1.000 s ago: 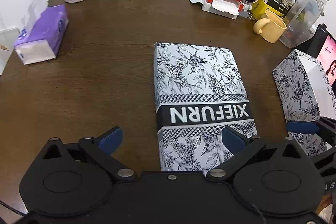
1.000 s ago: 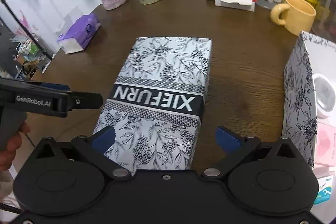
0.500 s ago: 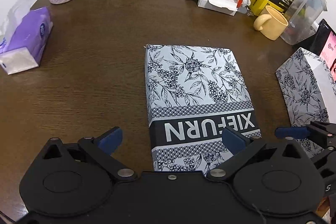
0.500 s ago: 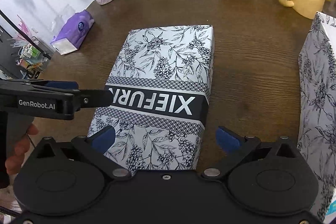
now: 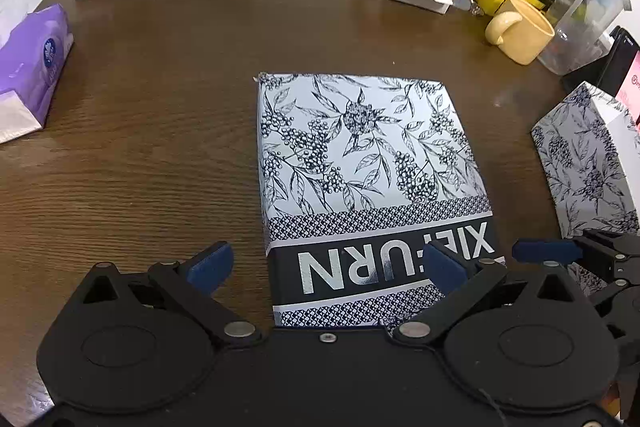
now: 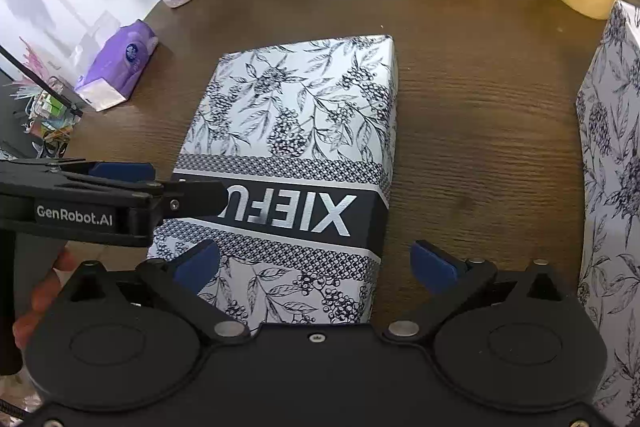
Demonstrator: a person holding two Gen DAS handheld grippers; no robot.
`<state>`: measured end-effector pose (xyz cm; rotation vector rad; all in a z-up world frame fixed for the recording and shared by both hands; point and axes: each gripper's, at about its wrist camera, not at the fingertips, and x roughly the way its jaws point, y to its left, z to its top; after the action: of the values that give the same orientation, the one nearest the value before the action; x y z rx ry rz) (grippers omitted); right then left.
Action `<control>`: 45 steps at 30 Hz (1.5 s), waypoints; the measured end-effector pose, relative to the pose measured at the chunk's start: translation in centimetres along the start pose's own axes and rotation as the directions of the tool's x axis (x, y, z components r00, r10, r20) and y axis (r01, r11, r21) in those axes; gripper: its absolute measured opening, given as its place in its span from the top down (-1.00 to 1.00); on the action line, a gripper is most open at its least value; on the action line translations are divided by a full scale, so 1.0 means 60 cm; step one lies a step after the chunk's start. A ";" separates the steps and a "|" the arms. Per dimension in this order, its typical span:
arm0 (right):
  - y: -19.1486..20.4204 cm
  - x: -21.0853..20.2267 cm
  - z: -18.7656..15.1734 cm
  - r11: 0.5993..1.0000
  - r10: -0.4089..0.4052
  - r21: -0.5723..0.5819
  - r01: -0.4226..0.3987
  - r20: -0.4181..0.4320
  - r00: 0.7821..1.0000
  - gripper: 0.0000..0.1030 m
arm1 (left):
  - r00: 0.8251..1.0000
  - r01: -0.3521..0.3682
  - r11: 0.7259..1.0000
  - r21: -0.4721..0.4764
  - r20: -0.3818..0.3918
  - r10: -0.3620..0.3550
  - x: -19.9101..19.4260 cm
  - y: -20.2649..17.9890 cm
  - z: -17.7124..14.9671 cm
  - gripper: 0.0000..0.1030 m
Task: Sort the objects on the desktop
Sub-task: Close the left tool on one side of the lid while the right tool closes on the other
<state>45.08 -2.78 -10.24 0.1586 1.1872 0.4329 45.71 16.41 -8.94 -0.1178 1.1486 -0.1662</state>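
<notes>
Here, flat on the brown table (image 5: 152,99): printed box lid (image 5: 360,155), long axis running straight away from both claws, near end under the fingertips. Left claw (image 5: 326,263) spread wide, empty, straddling the lid's left long edge, one pad over the dark band, the other over bare wood. Right claw (image 6: 316,265) equally wide, empty, astride the right long edge. About equally near, neither visibly touching. Off to the right, well apart: matching open box (image 6: 612,163). Probably next: pinch both long edges.
</notes>
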 end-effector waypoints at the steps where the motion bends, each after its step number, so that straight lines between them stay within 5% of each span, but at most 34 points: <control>1: -0.002 0.003 0.000 1.000 0.001 0.006 -0.001 -0.003 1.000 -1.00 | 1.000 -0.002 1.000 0.001 -0.005 0.002 0.003 0.000 0.000 -0.98; 9: -0.006 0.019 -0.004 1.000 0.000 0.009 0.000 -0.018 1.000 -1.00 | 0.999 -0.007 1.000 0.001 -0.035 0.007 0.021 0.006 -0.009 -0.98; 24: 0.015 0.037 -0.012 0.999 0.026 -0.028 -0.026 -0.010 1.000 -1.00 | 0.994 0.108 0.991 -0.078 -0.023 -0.110 0.041 0.012 -0.026 -1.00; 45: 0.022 0.037 -0.016 0.999 0.016 -0.030 -0.016 0.005 1.000 -1.00 | 0.995 0.099 0.991 -0.092 0.015 -0.098 0.040 0.006 -0.036 -1.00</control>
<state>44.57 -0.80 -12.06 0.1435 1.1743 0.4634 44.74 16.28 -12.03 -0.2573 1.1410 -0.1992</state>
